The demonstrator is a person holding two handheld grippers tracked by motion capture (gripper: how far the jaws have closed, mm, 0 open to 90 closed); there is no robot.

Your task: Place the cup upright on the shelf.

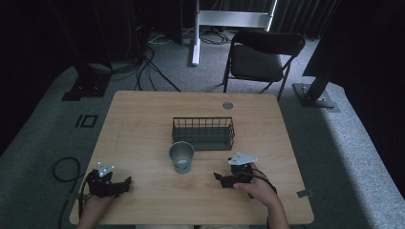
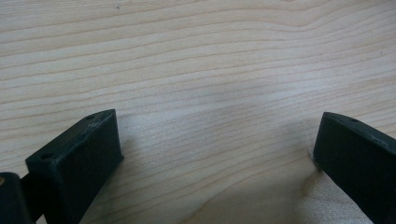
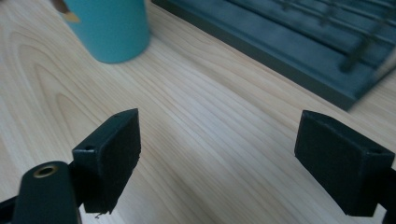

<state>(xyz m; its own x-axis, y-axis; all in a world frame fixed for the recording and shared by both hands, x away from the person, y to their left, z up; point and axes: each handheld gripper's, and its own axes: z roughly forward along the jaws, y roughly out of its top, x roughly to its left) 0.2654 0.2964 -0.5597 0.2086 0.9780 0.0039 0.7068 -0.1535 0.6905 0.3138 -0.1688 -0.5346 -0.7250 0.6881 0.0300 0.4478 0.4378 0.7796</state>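
Wooden table [image 1: 143, 124] w/ a dark wire basket [image 1: 204, 132] sitting near its centre, slightly toward the far side. A teal cup [image 1: 181, 157] stood upright just in front of the basket's left end, very close to it; can't tell if touching. Cup's inside looked metallic grey in the high view. Left gripper [image 1: 125, 182] was held low over the table's near-left corner, person's left hand [image 1: 95, 202] behind it, well apart from cup & basket. In the left gripper view its jaws were spread wide, nothing btwn them, just bare wood grain below. Right gripper [image 1: 218, 177] was at the near-right part of the table, right hand [image 1: 255, 187] wrapped round it, grey three-cornered plate [image 1: 242, 158] on top, jaws pointing left toward the cup's side. In the right gripper view the jaws also stood wide apart & empty; cup [image 3: 109, 28] showed blurred at upper left, basket [image 3: 299, 46] base at upper right, both ahead of the jaws & not touching them. Beyond the table: a black folding chair [image 1: 260, 59] on grey carpet, cables [image 1: 148, 67] on the floor.
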